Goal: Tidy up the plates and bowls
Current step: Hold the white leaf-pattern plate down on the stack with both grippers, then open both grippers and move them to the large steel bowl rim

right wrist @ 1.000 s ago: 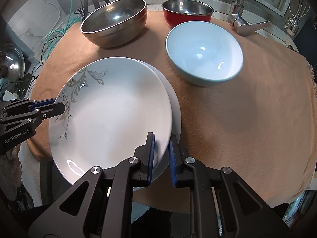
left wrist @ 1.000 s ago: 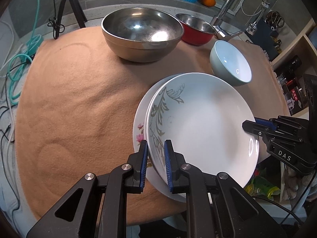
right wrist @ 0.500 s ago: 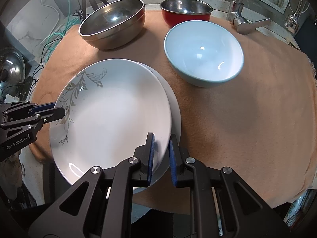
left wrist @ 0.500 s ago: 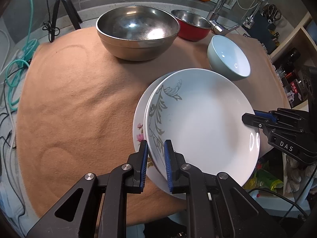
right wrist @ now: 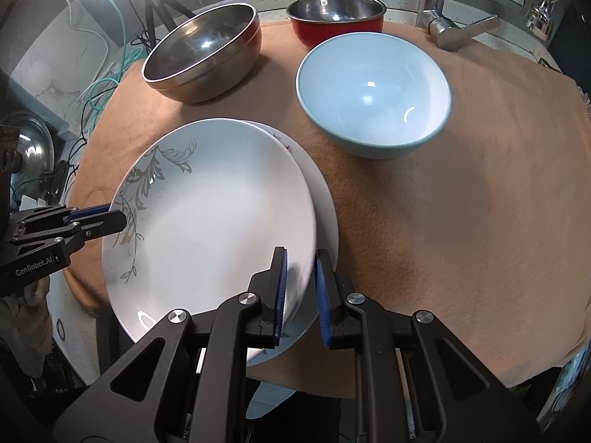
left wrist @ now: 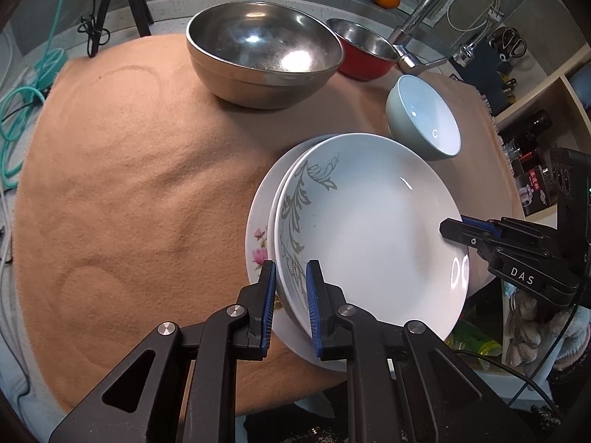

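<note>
Barely shifting since a second ago, the left gripper [left wrist: 290, 288] and right gripper [right wrist: 300, 280] are clamping opposite rims of the leaf-patterned plate [left wrist: 373, 229], holding it over the floral plate [left wrist: 258, 243] on the tabletop [left wrist: 129, 184]; uneven lowering is risking a slip or chip.

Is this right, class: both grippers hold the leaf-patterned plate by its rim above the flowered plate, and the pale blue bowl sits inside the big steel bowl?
Not quite. The pale blue bowl stands by itself on the brown cloth, beside the big steel bowl, as the right wrist view shows. The rest holds.
</note>
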A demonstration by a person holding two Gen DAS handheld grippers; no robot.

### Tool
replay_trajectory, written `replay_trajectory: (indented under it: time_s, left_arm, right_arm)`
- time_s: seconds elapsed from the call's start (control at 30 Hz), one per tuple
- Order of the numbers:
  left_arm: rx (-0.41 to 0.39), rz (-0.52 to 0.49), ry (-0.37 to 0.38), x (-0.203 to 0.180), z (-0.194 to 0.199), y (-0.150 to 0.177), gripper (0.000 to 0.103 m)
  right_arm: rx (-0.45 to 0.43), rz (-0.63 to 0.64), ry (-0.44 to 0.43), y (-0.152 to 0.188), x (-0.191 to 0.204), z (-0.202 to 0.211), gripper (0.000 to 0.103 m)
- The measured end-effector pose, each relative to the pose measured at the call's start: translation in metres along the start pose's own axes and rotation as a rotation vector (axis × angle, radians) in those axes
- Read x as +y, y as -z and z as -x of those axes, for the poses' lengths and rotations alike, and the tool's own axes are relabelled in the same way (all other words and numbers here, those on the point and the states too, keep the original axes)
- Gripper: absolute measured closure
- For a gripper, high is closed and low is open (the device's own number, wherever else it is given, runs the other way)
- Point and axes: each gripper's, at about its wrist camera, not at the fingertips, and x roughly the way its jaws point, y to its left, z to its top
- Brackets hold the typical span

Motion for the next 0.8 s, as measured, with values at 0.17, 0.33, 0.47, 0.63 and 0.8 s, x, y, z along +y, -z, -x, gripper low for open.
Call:
replay_trajectory:
  time_s: [0.17, 0.33, 0.47, 0.63, 0.8]
  left_arm:
    - [0.013, 0.021, 0.013, 0.005, -0.002, 0.0, 0.088]
    - [0.008, 0.038, 0.023, 0.009, 0.002, 0.0, 0.088]
    - [-0.023, 0.064, 0.032, 0.016, 0.013, -0.006, 0.088]
    - [-0.082, 0.094, 0.019, 0.032, 0.027, -0.024, 0.088]
    - [-0.126, 0.106, 0.001, 0.041, 0.034, -0.046, 0.088]
  right_arm:
    - [0.0, -0.011, -0.009, 0.001, -0.001, 0.0, 0.087]
    - [-0.005, -0.031, -0.028, 0.001, -0.005, 0.001, 0.086]
    - [-0.024, -0.045, -0.04, -0.001, -0.008, 0.007, 0.086]
    - [-0.087, -0.072, -0.097, -0.014, -0.01, 0.023, 0.077]
    - [-0.119, -0.06, -0.108, -0.033, -0.004, 0.035, 0.076]
